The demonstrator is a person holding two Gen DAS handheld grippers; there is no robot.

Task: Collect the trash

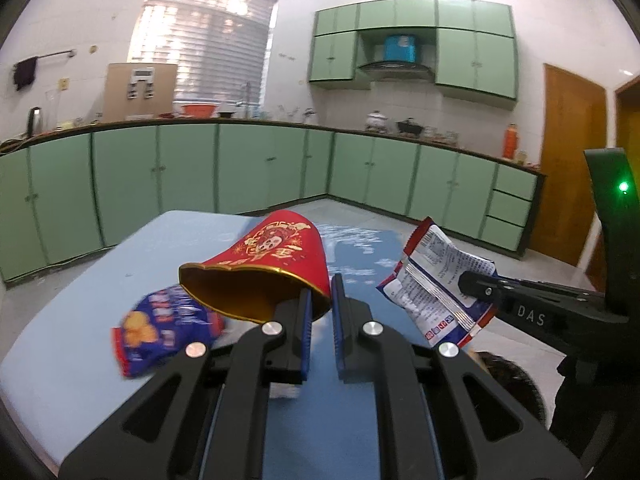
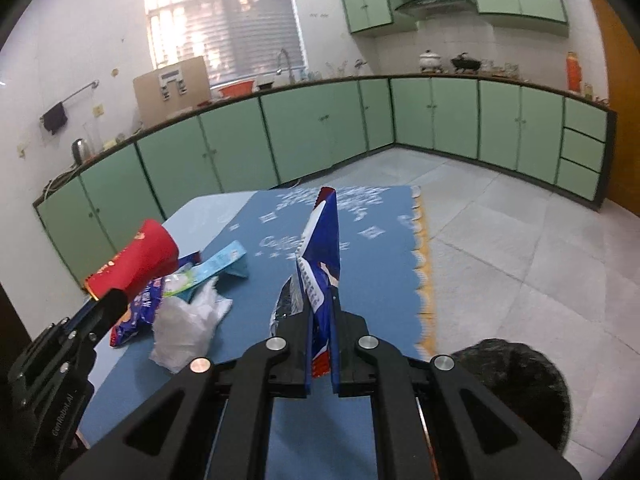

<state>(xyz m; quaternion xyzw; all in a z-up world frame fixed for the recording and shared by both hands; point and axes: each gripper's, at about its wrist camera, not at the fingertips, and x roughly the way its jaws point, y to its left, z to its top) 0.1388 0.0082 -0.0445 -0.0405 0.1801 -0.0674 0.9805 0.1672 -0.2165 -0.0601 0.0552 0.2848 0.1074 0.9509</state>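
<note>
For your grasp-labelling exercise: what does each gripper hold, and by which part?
The left gripper pinches the red paper cup by its rim wall. The right gripper clamps the blue-and-white snack wrapper at its lower end.

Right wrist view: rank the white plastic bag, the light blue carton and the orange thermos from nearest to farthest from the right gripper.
1. White plastic bag: crumpled on the blue mat, just left of the right gripper, which is clamped on a snack wrapper.
2. Light blue carton: flattened on the mat, farther left and beyond the bag.
3. Orange thermos: on the far counter, upper right.
</note>
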